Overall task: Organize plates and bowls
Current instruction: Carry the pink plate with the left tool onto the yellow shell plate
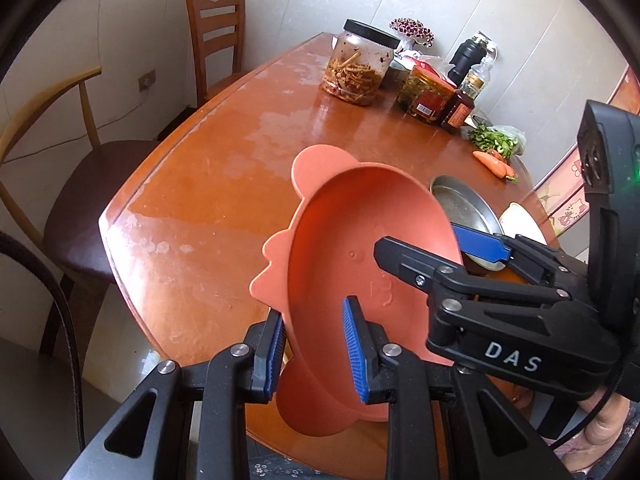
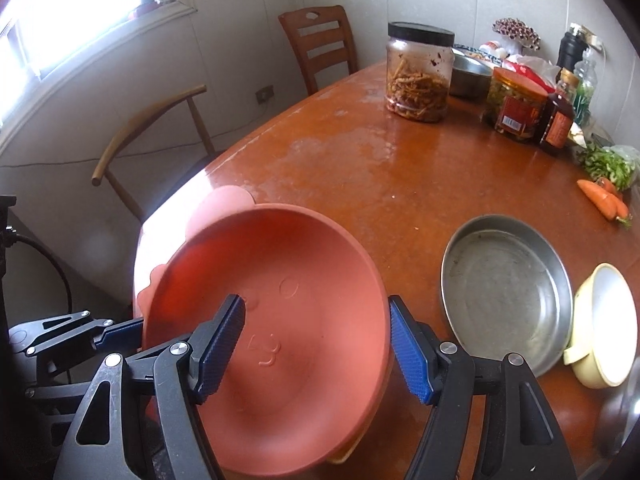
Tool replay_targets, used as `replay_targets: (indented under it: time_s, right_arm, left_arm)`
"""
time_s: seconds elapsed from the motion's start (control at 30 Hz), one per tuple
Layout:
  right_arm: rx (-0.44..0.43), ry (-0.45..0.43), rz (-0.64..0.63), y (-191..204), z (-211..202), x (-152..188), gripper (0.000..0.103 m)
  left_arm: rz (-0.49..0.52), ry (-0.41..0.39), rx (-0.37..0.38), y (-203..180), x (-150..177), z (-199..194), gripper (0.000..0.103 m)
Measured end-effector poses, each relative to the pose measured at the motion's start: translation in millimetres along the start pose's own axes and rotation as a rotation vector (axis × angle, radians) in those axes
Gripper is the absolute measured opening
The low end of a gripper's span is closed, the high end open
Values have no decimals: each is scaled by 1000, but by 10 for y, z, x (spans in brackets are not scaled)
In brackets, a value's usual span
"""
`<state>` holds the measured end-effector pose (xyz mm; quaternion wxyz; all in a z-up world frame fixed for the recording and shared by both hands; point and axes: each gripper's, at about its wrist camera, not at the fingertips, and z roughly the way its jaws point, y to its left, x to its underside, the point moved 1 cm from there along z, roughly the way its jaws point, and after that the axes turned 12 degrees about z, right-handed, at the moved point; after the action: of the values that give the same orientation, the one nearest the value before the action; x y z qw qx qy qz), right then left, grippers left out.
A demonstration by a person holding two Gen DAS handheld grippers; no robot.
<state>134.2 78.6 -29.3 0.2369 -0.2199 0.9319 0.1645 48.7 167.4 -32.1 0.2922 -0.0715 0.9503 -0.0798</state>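
Note:
An orange plate [image 1: 340, 240] with ear-shaped tabs hangs tilted over the near end of the brown table [image 1: 208, 184]. My left gripper [image 1: 316, 354] is shut on its near rim, blue pads on both sides. In the right wrist view the same plate [image 2: 280, 280] fills the foreground and the left gripper [image 2: 128, 330] holds its left edge. My right gripper [image 2: 316, 352] stands open astride the plate's right rim, one pad over the inside and one outside. The right gripper [image 1: 420, 242] shows the same in the left wrist view. A yellow edge [image 2: 340, 458] peeks from under the plate.
A steel pan [image 2: 508, 292] and a cream bowl [image 2: 604, 328] sit on the table right of the plate. Jars [image 2: 418, 76], bottles [image 2: 558, 120], greens and carrots [image 2: 604, 198] line the far side. Two chairs [image 2: 152, 136] stand to the left, off the table's edge.

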Motion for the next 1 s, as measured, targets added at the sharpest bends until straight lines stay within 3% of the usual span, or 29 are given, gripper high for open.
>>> replay_targets:
  time_s: [1.0]
  right_arm:
    - [-5, 7, 7, -36, 121, 36, 74]
  left_arm:
    - [26, 15, -57, -64, 26, -10, 28]
